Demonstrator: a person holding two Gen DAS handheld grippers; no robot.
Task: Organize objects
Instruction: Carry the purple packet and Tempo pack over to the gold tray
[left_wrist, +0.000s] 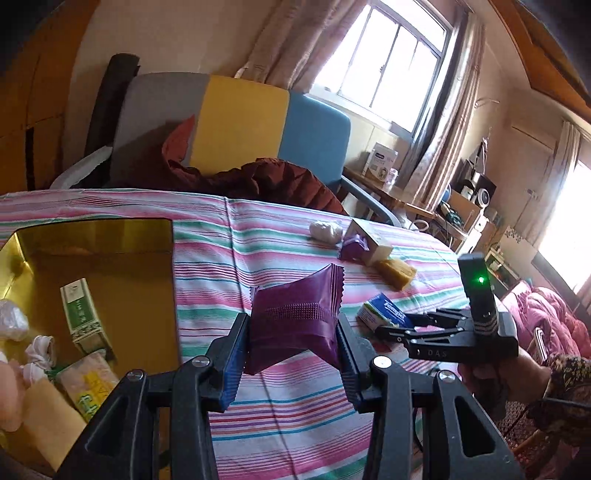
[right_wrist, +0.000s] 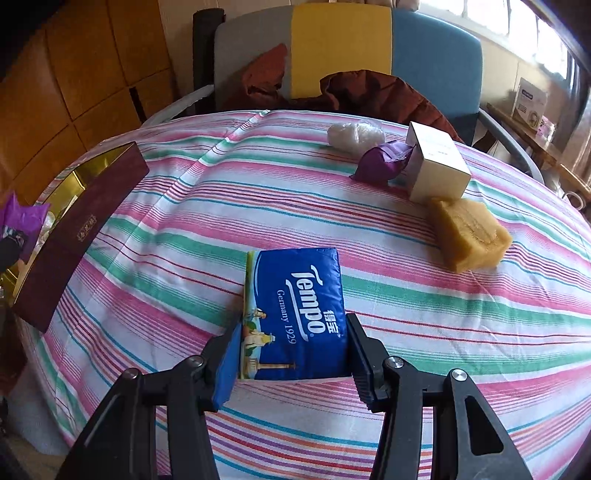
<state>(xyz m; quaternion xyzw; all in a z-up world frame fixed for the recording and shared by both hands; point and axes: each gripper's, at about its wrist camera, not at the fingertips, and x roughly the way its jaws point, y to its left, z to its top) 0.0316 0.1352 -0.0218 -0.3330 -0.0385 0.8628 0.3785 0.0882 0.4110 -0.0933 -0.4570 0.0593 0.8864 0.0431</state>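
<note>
Purple packet (left_wrist: 295, 321) upright in left gripper (left_wrist: 291, 354); tissue pack (right_wrist: 295, 314) lengthwise in right gripper (right_wrist: 291, 354)

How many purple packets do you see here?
2: one purple packet between the left gripper fingers, another purple packet lying beside the white box. The gold box may hide others.

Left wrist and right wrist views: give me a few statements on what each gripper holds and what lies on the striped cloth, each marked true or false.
1. The left gripper grips a purple packet. True.
2. The right gripper is empty. False: its jaws clasp a blue tissue pack.
3. The gold-lined box is empty. False: several items lie inside.
4. A yellowish block lies on the striped cloth. True.
</note>
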